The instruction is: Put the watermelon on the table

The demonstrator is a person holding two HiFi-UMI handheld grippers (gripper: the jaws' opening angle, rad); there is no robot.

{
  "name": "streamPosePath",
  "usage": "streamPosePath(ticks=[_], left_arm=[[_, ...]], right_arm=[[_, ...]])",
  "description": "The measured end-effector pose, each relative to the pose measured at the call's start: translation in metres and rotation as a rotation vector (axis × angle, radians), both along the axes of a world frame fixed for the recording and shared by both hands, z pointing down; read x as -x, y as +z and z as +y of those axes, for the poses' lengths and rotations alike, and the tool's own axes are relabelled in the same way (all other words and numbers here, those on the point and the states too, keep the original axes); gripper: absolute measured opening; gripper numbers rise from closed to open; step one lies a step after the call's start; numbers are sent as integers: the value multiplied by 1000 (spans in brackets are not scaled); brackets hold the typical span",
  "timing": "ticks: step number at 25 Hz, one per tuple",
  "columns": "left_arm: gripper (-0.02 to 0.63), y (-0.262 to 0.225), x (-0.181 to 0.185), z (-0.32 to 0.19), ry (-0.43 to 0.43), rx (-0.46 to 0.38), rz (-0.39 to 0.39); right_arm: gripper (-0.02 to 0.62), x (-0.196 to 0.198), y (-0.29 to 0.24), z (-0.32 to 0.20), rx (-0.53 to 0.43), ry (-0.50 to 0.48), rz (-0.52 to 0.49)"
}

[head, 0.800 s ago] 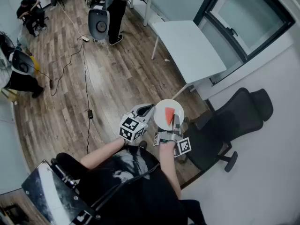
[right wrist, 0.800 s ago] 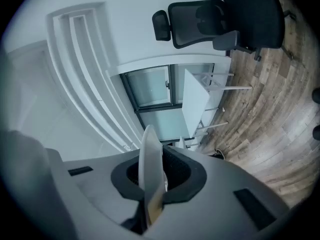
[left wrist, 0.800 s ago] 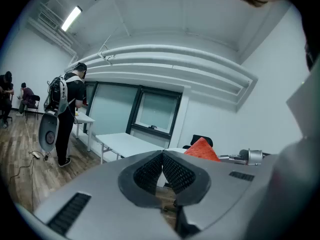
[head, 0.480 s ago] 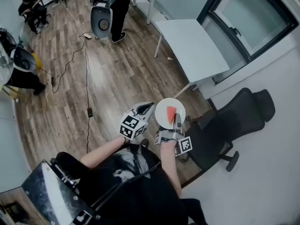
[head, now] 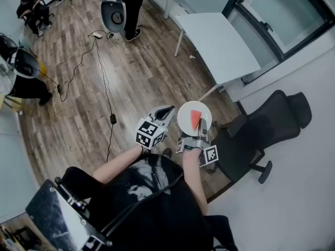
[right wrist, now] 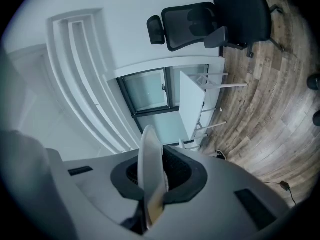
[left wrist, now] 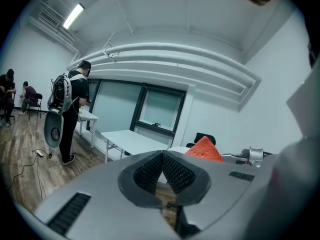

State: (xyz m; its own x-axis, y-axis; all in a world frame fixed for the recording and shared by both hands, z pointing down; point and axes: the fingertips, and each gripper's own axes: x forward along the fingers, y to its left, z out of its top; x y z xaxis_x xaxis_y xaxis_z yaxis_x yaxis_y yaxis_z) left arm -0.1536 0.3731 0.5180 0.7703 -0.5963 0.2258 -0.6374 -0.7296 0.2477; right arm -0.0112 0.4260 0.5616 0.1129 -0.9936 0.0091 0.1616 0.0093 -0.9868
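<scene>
Red watermelon slice (head: 196, 118) is carried on a white plate (head: 186, 123), well apart from the white tabletop (head: 217, 38) seen at the plate's 12 o'clock. The plate rim is clamped edge-on by the right gripper (head: 202, 125). At the plate's 9 o'clock the left gripper (head: 168, 111) is held with jaws pressed together on nothing

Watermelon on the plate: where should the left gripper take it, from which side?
Probably across the watermelon's wide far end, coming in from the left: its narrow tip points at the right gripper, which clamps the plate's near rim.
</scene>
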Motion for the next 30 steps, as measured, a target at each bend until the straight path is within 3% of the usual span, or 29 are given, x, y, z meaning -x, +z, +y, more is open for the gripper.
streamPosePath(ticks=[7, 14, 19, 22, 26, 30], left_arm=[[5, 11, 15, -16, 19, 17, 11], [5, 33, 5, -39, 17, 73, -8], [5, 43, -27, -90, -1, 86, -19], [5, 45, -63, -128, 7, 116, 1], [5, 30, -111, -182, 11, 76, -7], [5, 26, -139, -217, -22, 80, 8]], right_arm=[[26, 18, 9, -16, 13, 5, -3], [26, 6, 25, -44, 37, 6, -23], [26, -23, 39, -93, 50, -13, -39], [26, -50, 37, -129, 44, -34, -44], [26, -93, 23, -183, -13, -85, -27], [26, -128, 34, -213, -3, -102, -49]])
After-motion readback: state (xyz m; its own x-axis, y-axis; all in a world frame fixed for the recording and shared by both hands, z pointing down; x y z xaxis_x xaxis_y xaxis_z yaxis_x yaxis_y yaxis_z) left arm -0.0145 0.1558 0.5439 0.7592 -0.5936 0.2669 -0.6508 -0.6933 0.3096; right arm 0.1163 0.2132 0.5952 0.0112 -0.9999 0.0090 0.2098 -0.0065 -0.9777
